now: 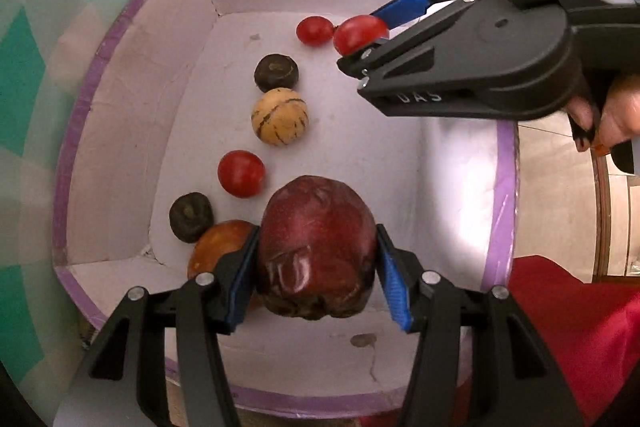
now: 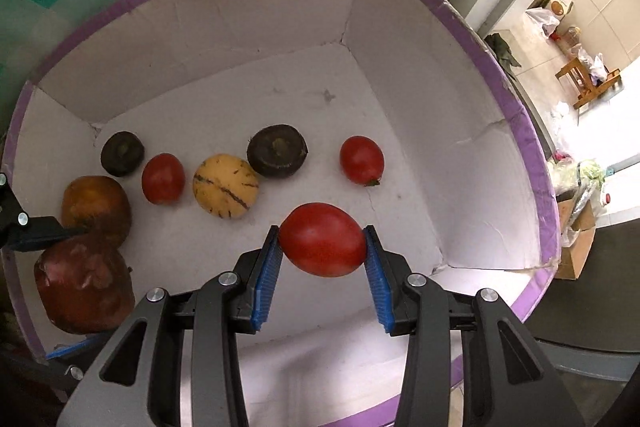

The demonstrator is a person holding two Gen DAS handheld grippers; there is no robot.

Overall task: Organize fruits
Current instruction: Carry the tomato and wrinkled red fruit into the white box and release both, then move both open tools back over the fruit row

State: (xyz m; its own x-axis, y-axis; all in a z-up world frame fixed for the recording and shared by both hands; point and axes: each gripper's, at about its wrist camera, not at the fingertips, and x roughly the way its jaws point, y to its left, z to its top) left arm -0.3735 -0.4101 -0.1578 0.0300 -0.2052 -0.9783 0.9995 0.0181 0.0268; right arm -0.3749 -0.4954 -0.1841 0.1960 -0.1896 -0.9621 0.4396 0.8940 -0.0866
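White box (image 2: 400,75), purple rim, holds loose fruit. Right claw (image 2: 323,259) clamps glossy red oval tomato (image 2: 322,239), long axis crosswise between pads. Left claw (image 1: 318,267) clamps wrinkled dark-red apple (image 1: 316,247) above box floor.

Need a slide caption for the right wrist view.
Right claw shut on a red tomato over the purple-rimmed box of assorted fruit.
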